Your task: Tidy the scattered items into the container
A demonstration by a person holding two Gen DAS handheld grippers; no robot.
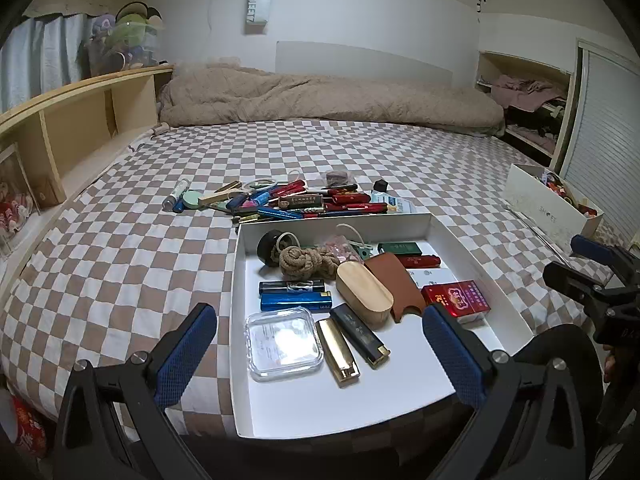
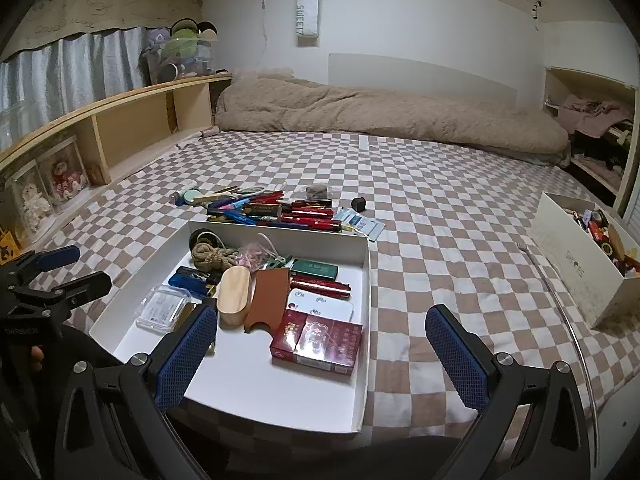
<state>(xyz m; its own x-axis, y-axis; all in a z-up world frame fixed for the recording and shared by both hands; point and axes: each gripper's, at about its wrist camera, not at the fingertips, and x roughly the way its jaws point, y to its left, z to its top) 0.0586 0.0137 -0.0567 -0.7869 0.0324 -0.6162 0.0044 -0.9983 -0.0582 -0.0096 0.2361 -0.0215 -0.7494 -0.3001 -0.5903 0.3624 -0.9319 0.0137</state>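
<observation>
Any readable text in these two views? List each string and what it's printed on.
"SWEET": vertical print on the white hanging bag on the far wall.
"SH ES", partly legible: side of the white shoebox on the right of the bed.
Red cigarette pack, green box, lighters, sachets: print too small or blurred to read.
</observation>
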